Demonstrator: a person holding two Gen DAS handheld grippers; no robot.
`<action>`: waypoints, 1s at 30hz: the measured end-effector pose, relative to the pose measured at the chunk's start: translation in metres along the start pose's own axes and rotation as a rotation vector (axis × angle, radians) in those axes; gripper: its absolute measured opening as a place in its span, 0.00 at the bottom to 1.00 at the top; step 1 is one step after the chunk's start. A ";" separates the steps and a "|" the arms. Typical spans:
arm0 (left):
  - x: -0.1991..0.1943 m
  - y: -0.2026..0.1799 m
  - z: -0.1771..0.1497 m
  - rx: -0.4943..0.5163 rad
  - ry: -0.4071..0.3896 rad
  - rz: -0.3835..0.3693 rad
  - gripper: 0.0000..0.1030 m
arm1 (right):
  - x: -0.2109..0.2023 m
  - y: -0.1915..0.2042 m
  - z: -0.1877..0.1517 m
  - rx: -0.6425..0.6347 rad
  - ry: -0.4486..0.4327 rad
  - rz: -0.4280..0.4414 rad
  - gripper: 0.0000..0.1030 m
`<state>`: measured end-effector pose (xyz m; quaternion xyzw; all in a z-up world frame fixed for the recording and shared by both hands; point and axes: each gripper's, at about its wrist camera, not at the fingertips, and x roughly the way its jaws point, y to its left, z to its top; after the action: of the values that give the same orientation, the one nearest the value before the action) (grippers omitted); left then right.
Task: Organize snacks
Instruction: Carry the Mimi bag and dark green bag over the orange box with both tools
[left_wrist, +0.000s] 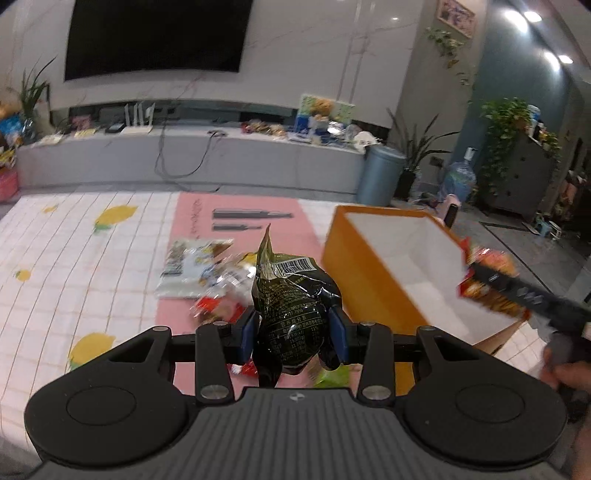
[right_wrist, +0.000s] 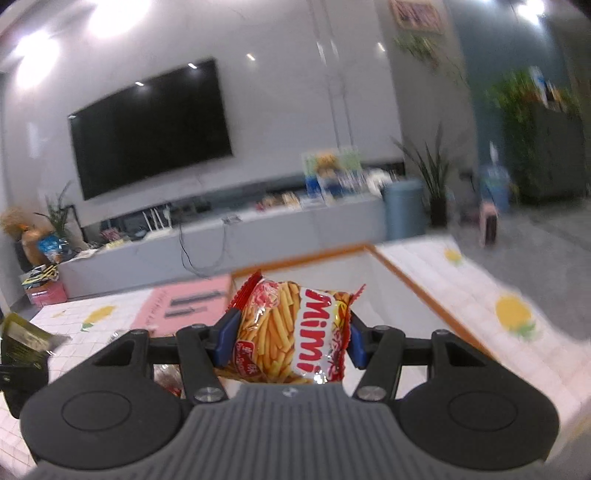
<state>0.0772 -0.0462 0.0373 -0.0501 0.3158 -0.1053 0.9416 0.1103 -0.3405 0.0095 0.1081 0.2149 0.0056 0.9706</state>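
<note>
Left gripper (left_wrist: 293, 332): fingers pinched on dark green snack packet (left_wrist: 291, 299), lifted clear of the bench (left_wrist: 92, 266).
Right gripper (right_wrist: 288, 334): fingers clamped on red Mimi packet (right_wrist: 291, 328), carried over the orange box (left_wrist: 364, 280), presumably its destination.
Loose snacks (left_wrist: 207, 277): remain on pink mat (left_wrist: 236, 225).

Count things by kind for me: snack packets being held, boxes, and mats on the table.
Held snack packets: 2 (dark green packet, red Mimi packet)
Orange box: 1
Pink mat: 1
Total: 4
Loose pile of packets: too blurred to count, left out.
</note>
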 end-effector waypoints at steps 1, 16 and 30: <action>0.000 -0.005 0.002 0.012 -0.008 0.004 0.45 | 0.005 -0.004 -0.002 0.015 0.029 -0.001 0.55; 0.010 -0.029 0.011 0.050 0.022 -0.015 0.45 | 0.055 0.009 -0.011 -0.148 0.218 -0.031 0.55; 0.017 -0.021 0.005 0.016 0.059 -0.034 0.45 | 0.060 0.024 -0.019 -0.180 0.266 0.002 0.55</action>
<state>0.0901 -0.0709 0.0346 -0.0450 0.3418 -0.1252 0.9303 0.1573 -0.3093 -0.0270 0.0190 0.3403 0.0400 0.9393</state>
